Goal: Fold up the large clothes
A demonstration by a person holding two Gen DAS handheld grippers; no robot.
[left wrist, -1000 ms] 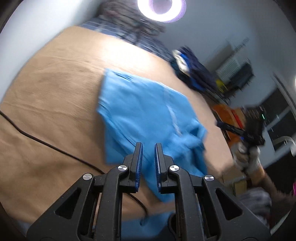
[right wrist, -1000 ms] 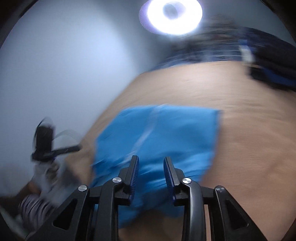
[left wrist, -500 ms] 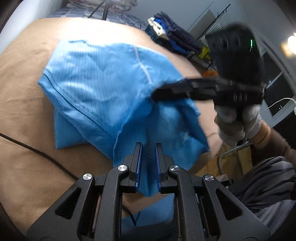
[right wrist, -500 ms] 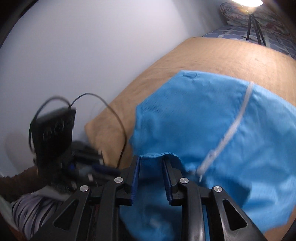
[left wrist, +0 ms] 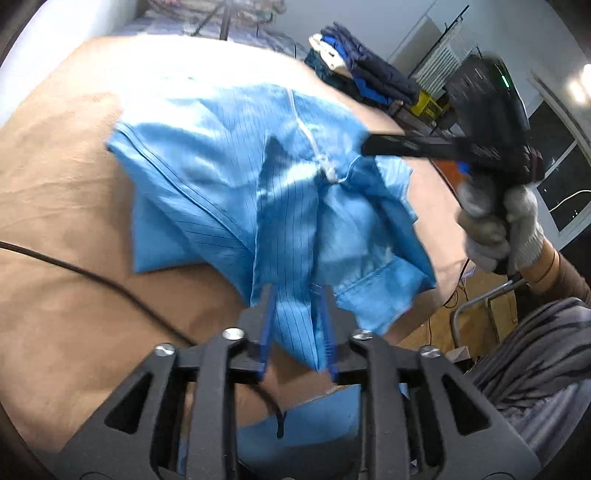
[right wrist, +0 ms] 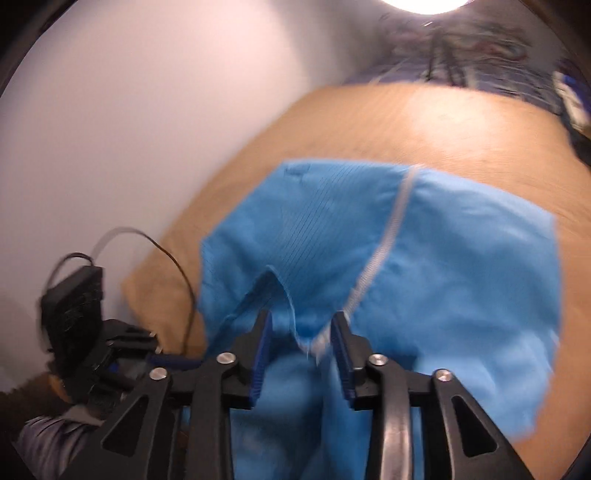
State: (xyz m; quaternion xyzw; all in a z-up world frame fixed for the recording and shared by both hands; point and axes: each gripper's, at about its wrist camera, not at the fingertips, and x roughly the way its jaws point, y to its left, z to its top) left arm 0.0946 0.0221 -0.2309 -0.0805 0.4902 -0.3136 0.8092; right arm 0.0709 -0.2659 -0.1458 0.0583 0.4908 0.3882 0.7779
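The blue garment [left wrist: 280, 199] lies bunched on the tan-covered bed [left wrist: 70, 177], its white zipper [right wrist: 384, 254] running down the middle; fine dark pinstripes show on the cloth. Its near edge drops out of sight behind both tools, so how far it hangs over the bed's side cannot be told.

The left gripper [left wrist: 297, 325] has its jaws opening, with a fold of the blue cloth between the blue pads; whether the pads press on it cannot be made out through the blur. The right gripper [right wrist: 303, 343] likewise has jaws opening, cloth and the zipper's lower end between them, gaps visible beside the fabric.

In the left wrist view the right gripper's fingers [left wrist: 413, 146] reach over the garment's far side, held by a gloved hand [left wrist: 498, 225]. A black cable [left wrist: 110, 284] crosses the bed. A pile of dark clothes [left wrist: 365, 77] sits beyond, blurred. The right wrist view is smeared throughout; a bright lamp [right wrist: 424, 3] is cut off at the top.
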